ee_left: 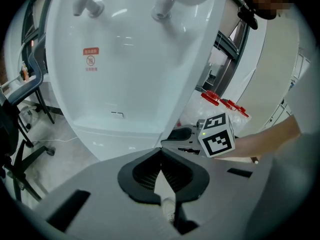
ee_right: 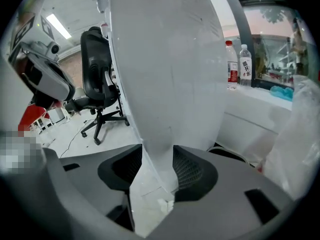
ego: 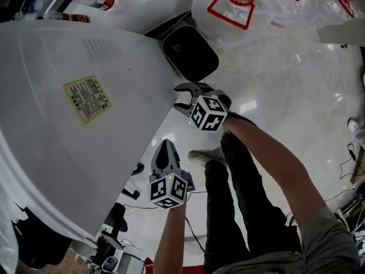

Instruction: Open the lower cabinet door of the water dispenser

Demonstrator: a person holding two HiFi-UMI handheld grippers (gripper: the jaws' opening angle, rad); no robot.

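water dispenser (ego: 68, 124): left | right gripper (ego: 181, 97): astride its edge | left gripper (ego: 165, 147): nearer | bin (ego: 191, 53): behind

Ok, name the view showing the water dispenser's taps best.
Left gripper view: both taps show on the white water dispenser's front. Head view shows only a vented panel with a yellow sticker; right gripper view, only its white edge.

yellow label (ego: 86, 99), print illegible
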